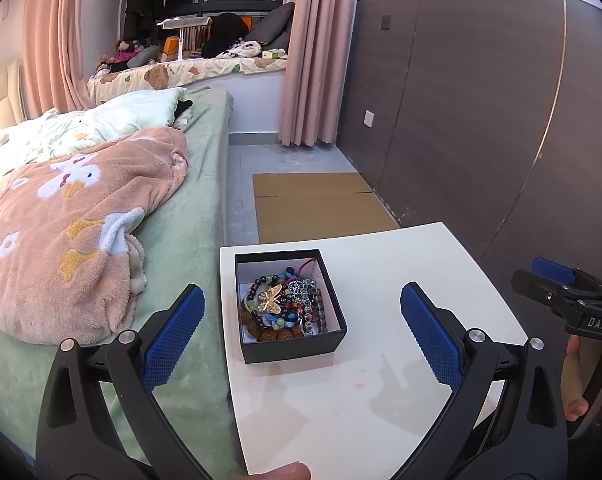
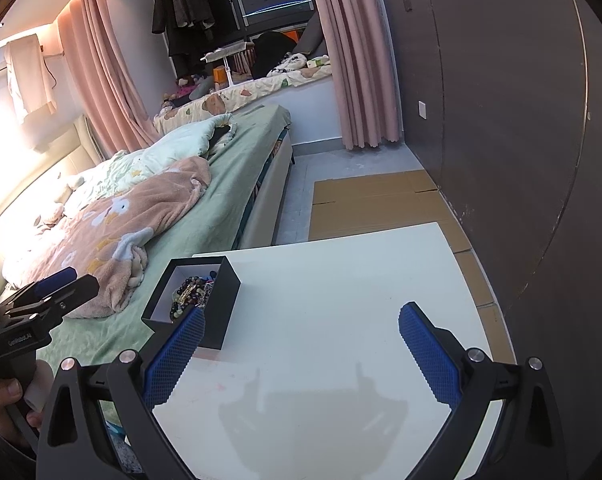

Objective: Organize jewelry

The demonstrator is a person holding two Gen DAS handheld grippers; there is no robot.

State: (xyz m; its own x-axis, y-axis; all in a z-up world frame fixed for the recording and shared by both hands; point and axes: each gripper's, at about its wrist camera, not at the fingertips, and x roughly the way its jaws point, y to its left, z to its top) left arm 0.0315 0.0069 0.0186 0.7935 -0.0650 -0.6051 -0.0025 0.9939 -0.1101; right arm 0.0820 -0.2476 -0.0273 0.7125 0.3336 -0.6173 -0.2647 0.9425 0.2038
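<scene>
Black square box (image 1: 291, 312), lid off, standing at the far left corner of the white tabletop (image 1: 401, 392), just beside the bed (image 1: 197, 216). White lining inside; packed with a heap of beaded bracelets (image 1: 297, 312) in dark, blue, clear and amber beads, with a gold butterfly brooch (image 1: 271, 300) lying on top toward the left and a red cord (image 1: 306, 266) looping up at the far wall. Seen from the right wrist view, the same box (image 2: 217, 312) near the left edge of the tabletop (image 2: 341, 320), beads (image 2: 193, 292) just visible over its rim.

Left tongs (image 1: 301, 336) spread wide, holding nothing, hovering on the near side of the box with the box framed between the blue pads (image 1: 173, 340). Right tongs (image 2: 301, 352) likewise spread wide and holding nothing, over bare tabletop to the right of the box, left pad (image 2: 173, 356) overlapping the box's near corner in view; contact cannot be told.

Pink flowered blanket (image 1: 73, 232) crumpled on the green sheet. Flattened cardboard (image 1: 321, 208) on the floor beyond the tabletop, against the dark wall panel (image 1: 481, 120).
</scene>
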